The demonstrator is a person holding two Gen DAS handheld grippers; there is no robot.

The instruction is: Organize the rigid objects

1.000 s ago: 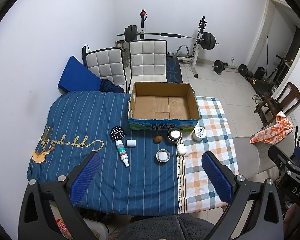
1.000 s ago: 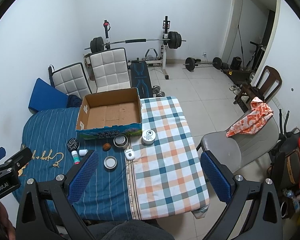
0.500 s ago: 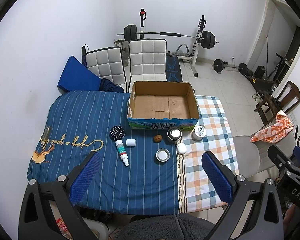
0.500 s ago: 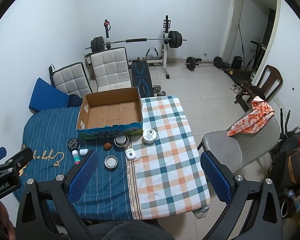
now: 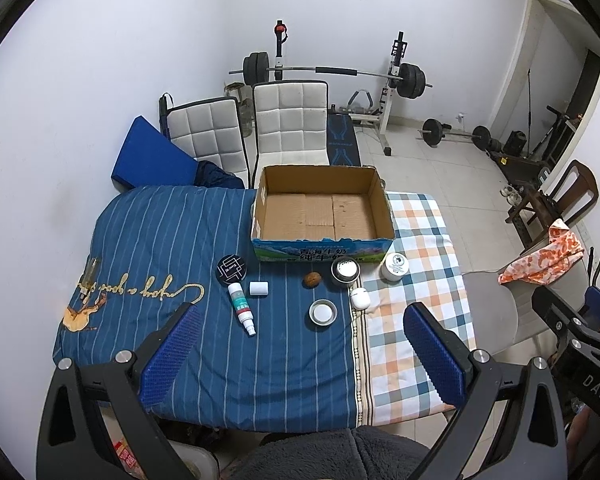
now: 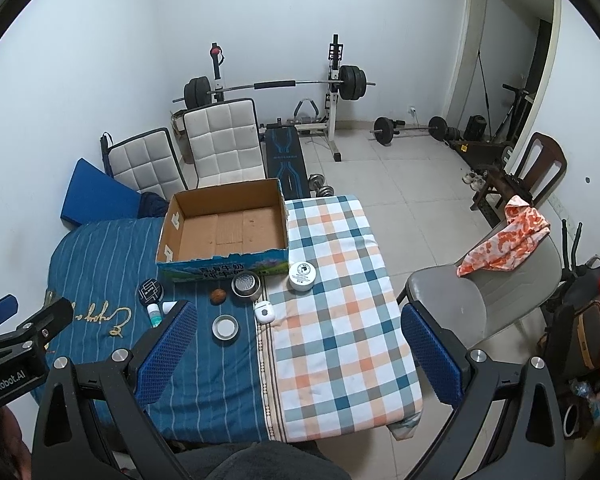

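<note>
both the left gripper [image 5: 300, 354] and right gripper [image 6: 300, 350] hung spread and empty above the table while the small white plastic spray bottle [image 5: 242, 303], probably light, stiff and slick, lay near the open brown cardboard box [image 5: 322, 210], best pinched mid-body.

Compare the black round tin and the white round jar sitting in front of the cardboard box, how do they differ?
The black round tin is dark with a white line pattern on its lid; the white round jar is pale with a dark emblem. The tin lies on the blue striped cloth left of the box; the jar stands on the checked cloth near the box's right corner. The jar looks taller. Both are closed, round and untouched.
</note>
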